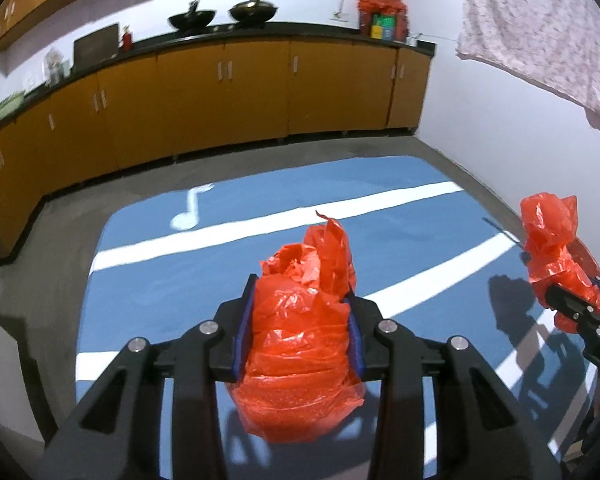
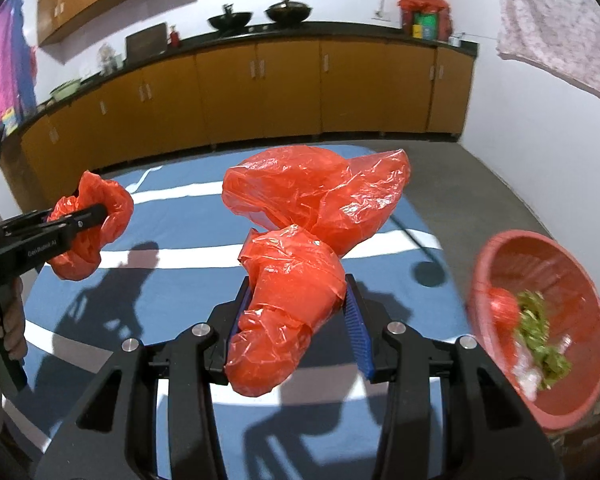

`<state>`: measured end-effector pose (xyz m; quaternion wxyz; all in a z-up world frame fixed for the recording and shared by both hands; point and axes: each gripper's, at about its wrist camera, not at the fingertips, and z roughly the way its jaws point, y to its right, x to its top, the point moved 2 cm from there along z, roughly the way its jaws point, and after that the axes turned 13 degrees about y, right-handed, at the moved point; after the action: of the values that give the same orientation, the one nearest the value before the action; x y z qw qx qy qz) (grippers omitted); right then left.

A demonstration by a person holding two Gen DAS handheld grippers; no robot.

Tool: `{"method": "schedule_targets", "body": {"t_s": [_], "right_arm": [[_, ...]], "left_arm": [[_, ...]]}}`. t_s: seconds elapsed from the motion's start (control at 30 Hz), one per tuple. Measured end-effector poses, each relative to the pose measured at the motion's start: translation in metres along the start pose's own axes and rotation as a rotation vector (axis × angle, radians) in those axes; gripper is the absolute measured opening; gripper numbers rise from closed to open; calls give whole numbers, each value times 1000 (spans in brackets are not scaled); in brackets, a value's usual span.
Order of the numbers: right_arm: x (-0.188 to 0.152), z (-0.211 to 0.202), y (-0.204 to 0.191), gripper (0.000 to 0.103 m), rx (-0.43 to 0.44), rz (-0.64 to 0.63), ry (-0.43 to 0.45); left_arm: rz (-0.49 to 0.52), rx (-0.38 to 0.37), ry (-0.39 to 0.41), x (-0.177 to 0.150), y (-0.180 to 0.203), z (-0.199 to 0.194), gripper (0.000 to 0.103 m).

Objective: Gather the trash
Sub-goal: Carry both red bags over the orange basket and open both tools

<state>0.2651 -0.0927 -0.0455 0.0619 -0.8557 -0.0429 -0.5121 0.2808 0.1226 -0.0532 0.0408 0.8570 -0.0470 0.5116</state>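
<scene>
Item: red plastic bag [image 2: 320, 200], thin, soft, light, slippery; being held above the blue floor mat [image 1: 148, 280], one bunched edge being gripped by the left tongs [image 1: 300, 312], another by the right tongs [image 2: 296, 304]; best taken at gathered folds; basin [image 2: 540, 320] of scraps nearby

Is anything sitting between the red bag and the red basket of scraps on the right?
Nothing visible does. The red plastic bag hangs from the right hand-held gripper, and only bare blue mat lies between it and the red basket.
</scene>
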Motion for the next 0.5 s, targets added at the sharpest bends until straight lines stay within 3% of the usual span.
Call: {"method": "schedule_targets", "body": {"t_s": [0.5], "right_arm": [[-11,-63,96,44,-173,122,44]], "left_arm": [[42,-100,55,29,126,-15,38]]}}
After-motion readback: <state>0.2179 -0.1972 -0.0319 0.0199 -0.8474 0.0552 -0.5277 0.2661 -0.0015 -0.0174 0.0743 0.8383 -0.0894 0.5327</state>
